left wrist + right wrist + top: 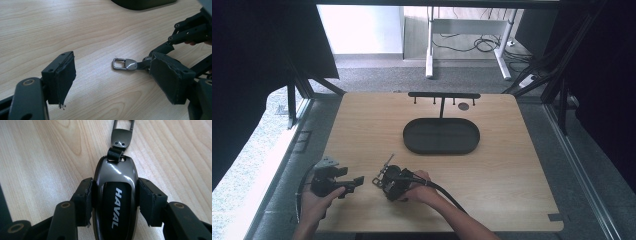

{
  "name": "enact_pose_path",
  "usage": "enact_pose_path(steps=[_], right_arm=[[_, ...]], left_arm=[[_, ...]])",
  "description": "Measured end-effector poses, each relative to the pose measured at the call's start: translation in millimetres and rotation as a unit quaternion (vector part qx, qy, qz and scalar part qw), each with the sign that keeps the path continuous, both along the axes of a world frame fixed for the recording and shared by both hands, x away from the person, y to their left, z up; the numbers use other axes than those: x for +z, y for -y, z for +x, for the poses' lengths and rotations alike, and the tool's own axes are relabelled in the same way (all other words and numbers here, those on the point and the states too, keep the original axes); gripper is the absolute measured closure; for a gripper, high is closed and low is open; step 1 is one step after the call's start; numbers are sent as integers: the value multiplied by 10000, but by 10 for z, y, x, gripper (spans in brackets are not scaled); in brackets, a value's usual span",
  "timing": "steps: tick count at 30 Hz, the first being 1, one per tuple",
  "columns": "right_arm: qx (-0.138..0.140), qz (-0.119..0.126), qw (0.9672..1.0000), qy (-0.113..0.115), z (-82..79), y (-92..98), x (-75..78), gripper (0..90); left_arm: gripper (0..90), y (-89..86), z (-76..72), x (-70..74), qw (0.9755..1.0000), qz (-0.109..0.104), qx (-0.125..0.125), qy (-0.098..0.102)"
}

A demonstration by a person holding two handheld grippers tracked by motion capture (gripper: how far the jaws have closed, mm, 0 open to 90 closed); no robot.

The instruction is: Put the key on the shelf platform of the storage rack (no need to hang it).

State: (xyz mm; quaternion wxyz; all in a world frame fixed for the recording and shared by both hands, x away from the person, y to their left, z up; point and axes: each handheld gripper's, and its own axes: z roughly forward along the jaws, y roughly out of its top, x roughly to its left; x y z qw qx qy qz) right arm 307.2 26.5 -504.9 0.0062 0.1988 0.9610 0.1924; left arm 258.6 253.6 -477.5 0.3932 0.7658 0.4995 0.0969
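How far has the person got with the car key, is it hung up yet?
Not yet. Done: the right gripper has its jaws shut on the car key. In hand: the key is low over the table, its metal clip pointing at the open left gripper. Left, probably: carrying it to the hook rack or the black tray, both apart from the key.

Both grippers are black. The left gripper [353,182] carries a grey three-cornered plate on top, and a dark cable curves from its rear. Its jaws are flat rectangular blocks faced with dark, frayed padding and fixed by small recessed screws. The right gripper [113,197] has linked black arms with brass-coloured pivot pins, and a thick black cable trails along the bare forearm.
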Motion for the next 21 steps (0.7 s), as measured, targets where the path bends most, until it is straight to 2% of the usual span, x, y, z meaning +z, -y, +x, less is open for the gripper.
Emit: enact_pose_path(steps=[4, 8, 13, 14, 21], right_arm=[[10, 108, 9999, -38, 28, 39, 46, 491], [-75, 282, 9996, -20, 58, 124, 187, 492], [-172, 414, 9990, 69, 93, 224, 338, 492], [-217, 464, 9986, 102, 106, 275, 410, 492], [-309, 527, 9978, 250, 148, 458, 601, 492]], left_arm=[[213, 7, -1, -1, 10000, 6, -5, 0], [213, 7, 0, 0, 10000, 2, -3, 9], [213, 8, 0, 1, 10000, 5, -9, 19], [212, 13, -2, 1, 10000, 7, -1, 8], [213, 21, 1, -5, 10000, 23, -9, -8]])
